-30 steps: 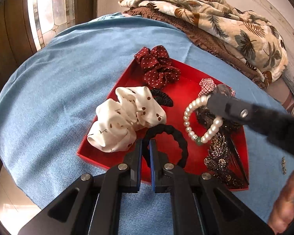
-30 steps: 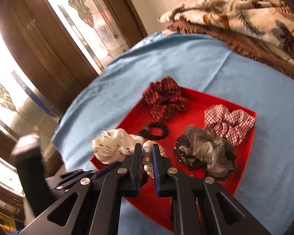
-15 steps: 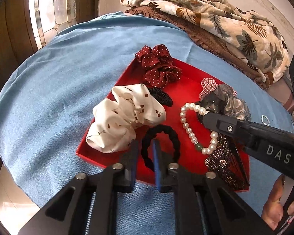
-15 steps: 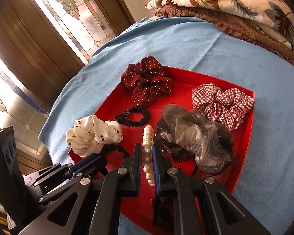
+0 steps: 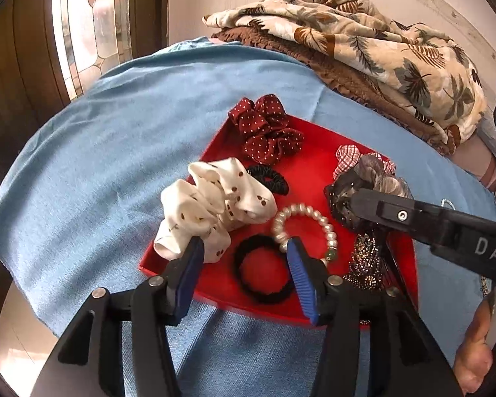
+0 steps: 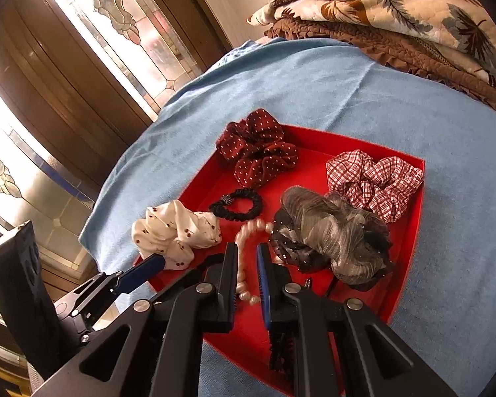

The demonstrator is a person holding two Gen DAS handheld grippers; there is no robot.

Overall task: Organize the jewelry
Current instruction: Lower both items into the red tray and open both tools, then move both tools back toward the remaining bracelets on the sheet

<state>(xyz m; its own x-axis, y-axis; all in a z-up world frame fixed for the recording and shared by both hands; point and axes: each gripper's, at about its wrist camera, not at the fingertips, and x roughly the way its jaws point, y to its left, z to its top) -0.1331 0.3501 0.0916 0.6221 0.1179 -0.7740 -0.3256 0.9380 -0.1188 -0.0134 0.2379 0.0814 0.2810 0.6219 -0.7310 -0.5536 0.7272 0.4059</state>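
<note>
L claw [image 5: 244, 258] jaws just opened wide, empty, over black hair tie [image 5: 263, 274] | R claw [image 6: 248, 264] narrow, pearl bracelet [image 6: 248, 231] between, no clear pinch | bracelet in red tray [image 6: 410, 248] | beads hard, slippery, elastic: grip across strand

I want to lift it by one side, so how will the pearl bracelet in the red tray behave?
The pearl bracelet is a string of separate round beads, so it will probably sag and swing rather than hold its ring shape. The beads look glossy, so they may slip between flat pads. On the red tray it lies flat and seems unlikely to roll.
</note>
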